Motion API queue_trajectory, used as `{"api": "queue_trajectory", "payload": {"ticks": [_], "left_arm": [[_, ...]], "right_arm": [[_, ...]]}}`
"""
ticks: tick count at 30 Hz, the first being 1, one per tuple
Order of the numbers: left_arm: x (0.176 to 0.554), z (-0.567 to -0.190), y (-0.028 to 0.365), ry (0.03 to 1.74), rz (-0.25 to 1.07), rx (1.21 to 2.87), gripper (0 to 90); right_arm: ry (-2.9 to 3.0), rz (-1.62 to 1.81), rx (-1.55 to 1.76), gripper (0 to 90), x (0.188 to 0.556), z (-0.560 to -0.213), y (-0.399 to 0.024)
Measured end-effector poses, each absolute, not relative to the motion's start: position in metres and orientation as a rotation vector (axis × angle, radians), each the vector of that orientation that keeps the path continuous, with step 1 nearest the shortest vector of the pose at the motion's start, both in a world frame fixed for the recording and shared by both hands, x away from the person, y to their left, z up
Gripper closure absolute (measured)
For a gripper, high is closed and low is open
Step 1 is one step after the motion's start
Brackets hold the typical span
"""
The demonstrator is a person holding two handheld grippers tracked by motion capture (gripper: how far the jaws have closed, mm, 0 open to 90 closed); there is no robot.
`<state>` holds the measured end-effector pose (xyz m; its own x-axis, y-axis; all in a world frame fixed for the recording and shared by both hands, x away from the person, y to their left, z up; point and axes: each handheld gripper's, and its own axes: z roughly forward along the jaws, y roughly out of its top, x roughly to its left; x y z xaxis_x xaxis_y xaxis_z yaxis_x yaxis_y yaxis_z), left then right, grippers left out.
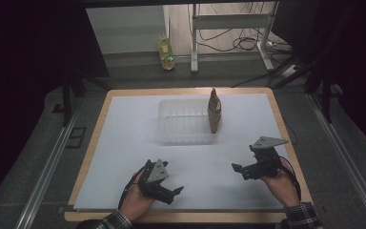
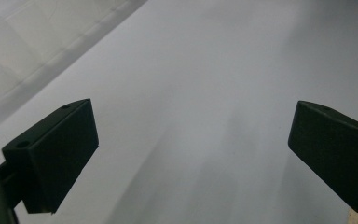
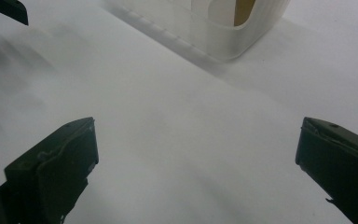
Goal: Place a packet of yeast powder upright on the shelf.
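A clear tub [image 1: 186, 121] sits toward the table's [image 1: 95, 138] far edge. A brown bag [image 1: 214, 112] stands upright at its right end.

The high view is dim at its edges: the room at nine and three o'clock falls into near black, while the white table sheet [image 1: 124, 157] is evenly lit from above and the floor at twelve o'clock is brightest. Shadows on the sheet are soft and short; the clear plastic bin [image 1: 186, 121] casts only a faint one. In the left gripper view the sheet is blurred, with grey streaks of shadow toward six o'clock. The right gripper view is soft too, with smeared shadow at nine o'clock and mild glare on the bin wall at twelve.
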<state>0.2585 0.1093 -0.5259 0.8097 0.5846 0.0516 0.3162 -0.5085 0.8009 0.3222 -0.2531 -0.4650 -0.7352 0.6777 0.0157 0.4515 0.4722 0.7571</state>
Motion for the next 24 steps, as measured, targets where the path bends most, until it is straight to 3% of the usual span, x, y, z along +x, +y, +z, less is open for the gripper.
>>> {"api": "queue_trajectory", "payload": {"ticks": [24], "left_arm": [[0.259,-0.526,0.109,0.657,0.410,2.139,1.2]], "right_arm": [[2.405,1.107,1.023,0.0,0.301,-0.474,-0.284]]}}
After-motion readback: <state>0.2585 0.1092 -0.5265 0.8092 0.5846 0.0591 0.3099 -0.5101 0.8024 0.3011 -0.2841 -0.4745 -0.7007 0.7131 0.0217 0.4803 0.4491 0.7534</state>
